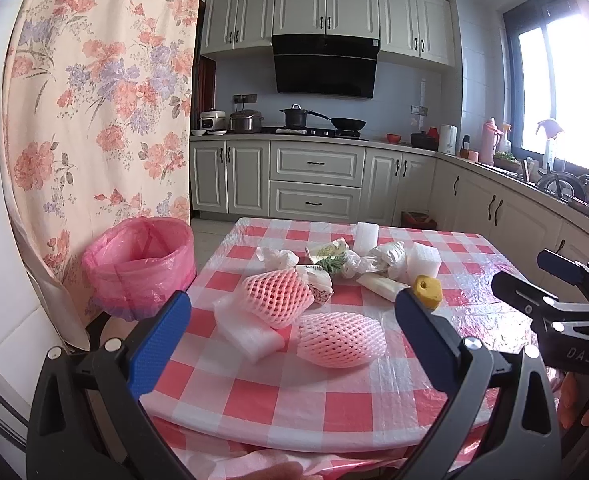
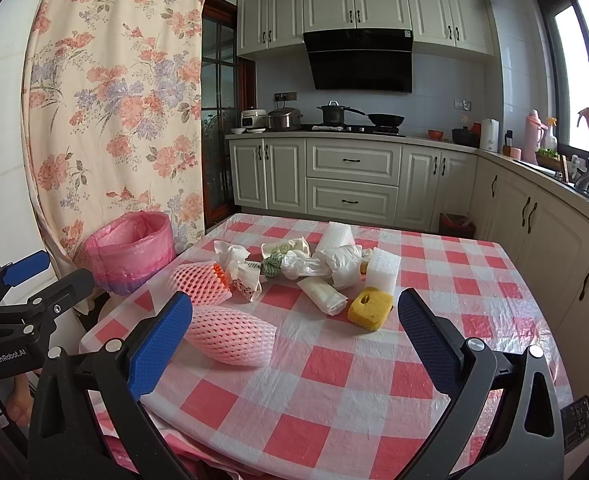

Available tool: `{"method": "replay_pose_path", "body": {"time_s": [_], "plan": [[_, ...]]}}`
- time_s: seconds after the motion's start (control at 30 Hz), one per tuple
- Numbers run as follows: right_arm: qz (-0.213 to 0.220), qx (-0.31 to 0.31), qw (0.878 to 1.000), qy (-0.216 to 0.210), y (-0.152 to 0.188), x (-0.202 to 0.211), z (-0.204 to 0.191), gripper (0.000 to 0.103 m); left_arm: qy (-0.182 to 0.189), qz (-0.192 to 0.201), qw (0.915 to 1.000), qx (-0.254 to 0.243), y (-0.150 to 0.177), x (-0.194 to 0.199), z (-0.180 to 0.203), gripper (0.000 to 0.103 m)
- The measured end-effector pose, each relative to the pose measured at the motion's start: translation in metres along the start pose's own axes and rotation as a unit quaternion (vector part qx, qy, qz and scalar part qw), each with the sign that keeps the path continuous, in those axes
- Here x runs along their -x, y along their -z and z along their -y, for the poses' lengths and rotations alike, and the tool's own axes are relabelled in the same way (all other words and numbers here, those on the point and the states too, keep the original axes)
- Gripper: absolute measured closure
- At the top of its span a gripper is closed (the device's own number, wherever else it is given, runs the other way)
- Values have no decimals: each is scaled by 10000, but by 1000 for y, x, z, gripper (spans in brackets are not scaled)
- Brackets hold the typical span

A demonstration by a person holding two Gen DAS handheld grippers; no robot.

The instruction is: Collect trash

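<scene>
Plainly "DAS" on right gripper [image 1: 562,280], "GenRobot.AI" on left gripper [image 2: 26,276]; fingers apart, empty.

the right gripper [image 2: 294,336] hangs wide open over the checked table [image 2: 334,392]; behind it lie 2 pink foam nets [image 2: 230,340], a yellow sponge [image 2: 370,306] and crumpled wrappers [image 2: 326,264], the pink-lined bin [image 2: 128,252] left of the table.

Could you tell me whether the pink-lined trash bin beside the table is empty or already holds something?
Cannot tell fully. The trash bin stands upright with its pink liner open, and the visible inner wall looks bare, but its bottom is hidden.
</scene>
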State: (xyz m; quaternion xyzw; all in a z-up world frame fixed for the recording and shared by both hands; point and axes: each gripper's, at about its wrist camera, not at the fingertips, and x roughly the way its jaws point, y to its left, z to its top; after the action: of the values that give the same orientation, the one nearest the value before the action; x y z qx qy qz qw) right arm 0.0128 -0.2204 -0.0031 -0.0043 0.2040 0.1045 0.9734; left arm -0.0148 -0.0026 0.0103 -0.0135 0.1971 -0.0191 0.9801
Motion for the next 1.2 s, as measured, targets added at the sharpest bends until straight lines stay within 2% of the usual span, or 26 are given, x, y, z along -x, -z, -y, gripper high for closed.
{"method": "replay_pose_path", "body": {"time_s": [0.43, 0.8, 0.97, 1.2], "plan": [[-5, -46, 10000, 28, 2, -4, 5, 7, -36, -100, 9999, 42, 4, -4, -3, 4], [-201, -107, 9997, -75, 19, -34, 1, 7, -99, -249, 9996, -72, 6, -19, -11, 4], [-508, 4, 9984, -256, 34, -64, -10, 7, -89, -461, 9988, -149, 4, -40, -28, 4], [-1008, 439, 9929, -460, 59, -112, -35, 7, -32, -729, 9973, 129, 11, -85, -66, 5]]}}
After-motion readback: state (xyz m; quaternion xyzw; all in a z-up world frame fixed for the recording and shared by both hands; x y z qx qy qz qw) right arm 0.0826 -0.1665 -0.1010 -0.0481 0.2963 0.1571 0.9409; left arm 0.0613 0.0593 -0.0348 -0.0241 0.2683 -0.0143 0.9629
